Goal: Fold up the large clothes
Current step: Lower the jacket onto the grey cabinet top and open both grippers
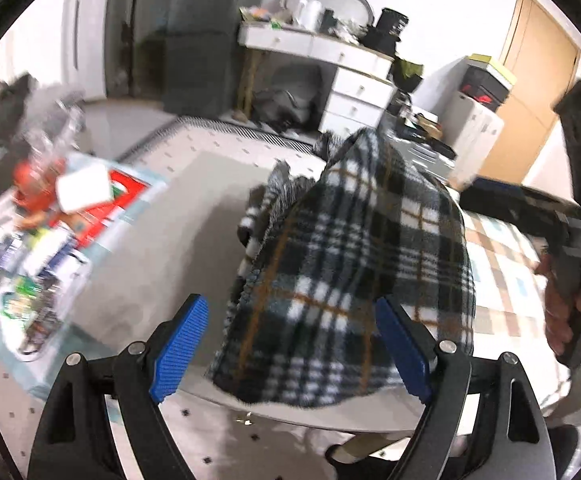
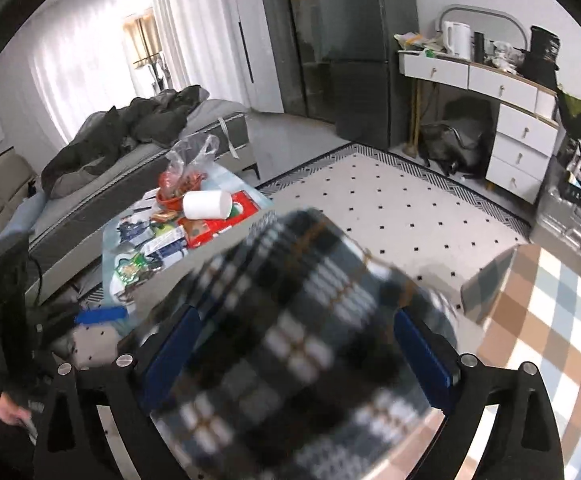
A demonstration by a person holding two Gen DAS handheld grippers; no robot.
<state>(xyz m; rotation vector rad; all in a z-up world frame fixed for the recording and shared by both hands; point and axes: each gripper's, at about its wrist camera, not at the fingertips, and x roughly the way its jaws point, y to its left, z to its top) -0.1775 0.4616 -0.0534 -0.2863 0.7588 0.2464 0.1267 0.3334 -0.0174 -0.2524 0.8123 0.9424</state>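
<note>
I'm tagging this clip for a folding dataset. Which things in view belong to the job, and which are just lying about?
Part of the job:
- plaid garment
- left hand-held gripper
- right hand-held gripper
- checked cloth on the work surface

Just lying about:
- toilet roll
- plastic bag
- kettle
- dark clothes on the bed

Plaid cloth (image 1: 342, 264) filling the space ahead of both grippers, clutter (image 1: 42, 224) crowding the table's left end, bare tabletop (image 1: 170, 216) between, open rug (image 2: 390, 204) beyond
</note>
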